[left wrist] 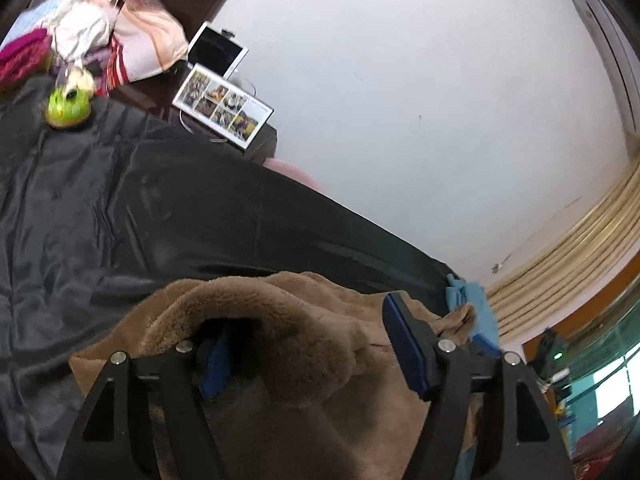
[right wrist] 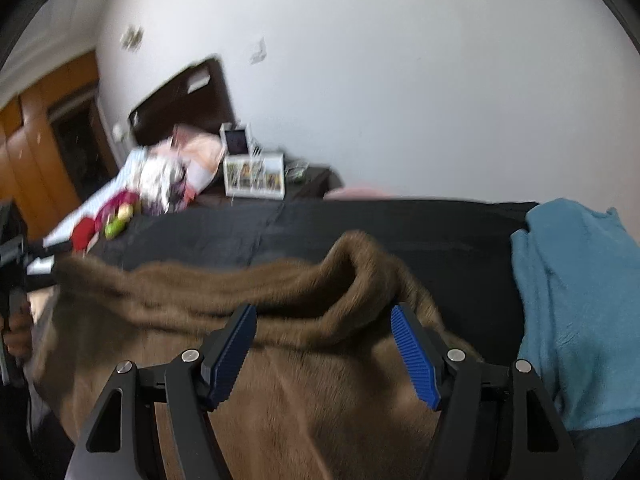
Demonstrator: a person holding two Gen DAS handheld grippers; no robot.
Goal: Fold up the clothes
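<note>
A brown fleece garment lies bunched on a black sheet over the bed. My left gripper is open, its fingers wide apart, with a fold of the fleece bulging between them and draped over the left finger. In the right wrist view the same brown fleece lies under my right gripper, which is open with a raised fold of the garment between its blue pads. The left gripper shows at the far left edge of that view, at the garment's other end.
A blue garment lies on the sheet to the right, also visible in the left wrist view. A clothes pile, a green toy, a tablet and a photo frame sit at the far end. White wall behind.
</note>
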